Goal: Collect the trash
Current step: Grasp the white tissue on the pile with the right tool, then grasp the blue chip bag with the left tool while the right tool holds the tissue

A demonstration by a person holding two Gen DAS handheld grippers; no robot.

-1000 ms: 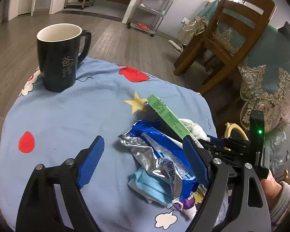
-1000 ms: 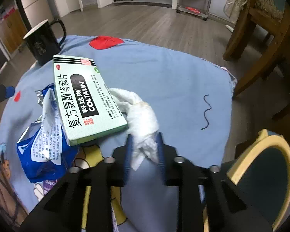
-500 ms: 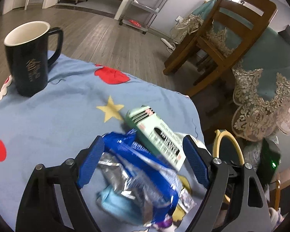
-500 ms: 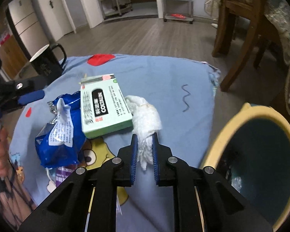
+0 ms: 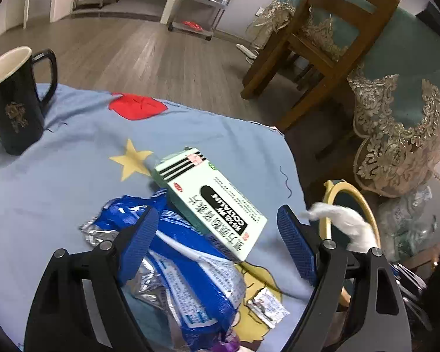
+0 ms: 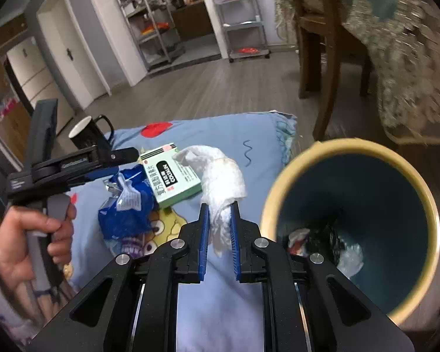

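My right gripper (image 6: 219, 217) is shut on a crumpled white tissue (image 6: 220, 176) and holds it lifted above the table edge, left of the trash bin (image 6: 352, 223), whose rim is yellow and inside dark blue. The tissue also shows in the left wrist view (image 5: 346, 223) in front of the bin (image 5: 358, 205). My left gripper (image 5: 217, 243) is open over a green medicine box (image 5: 211, 199) and a blue foil wrapper (image 5: 184, 272). A small foil sachet (image 5: 267, 308) lies near the table's front edge.
A black mug (image 5: 11, 99) stands at the far left on the blue cartoon tablecloth (image 5: 73, 152). A wooden chair (image 5: 331, 38) and a table with a lace cloth (image 5: 402, 135) stand beyond the bin. The bin holds some trash (image 6: 349, 258).
My right gripper has lifted the tissue off the table and carried it right, beside the bin. My left gripper has moved forward over the box and wrapper. The box now lies flatter.
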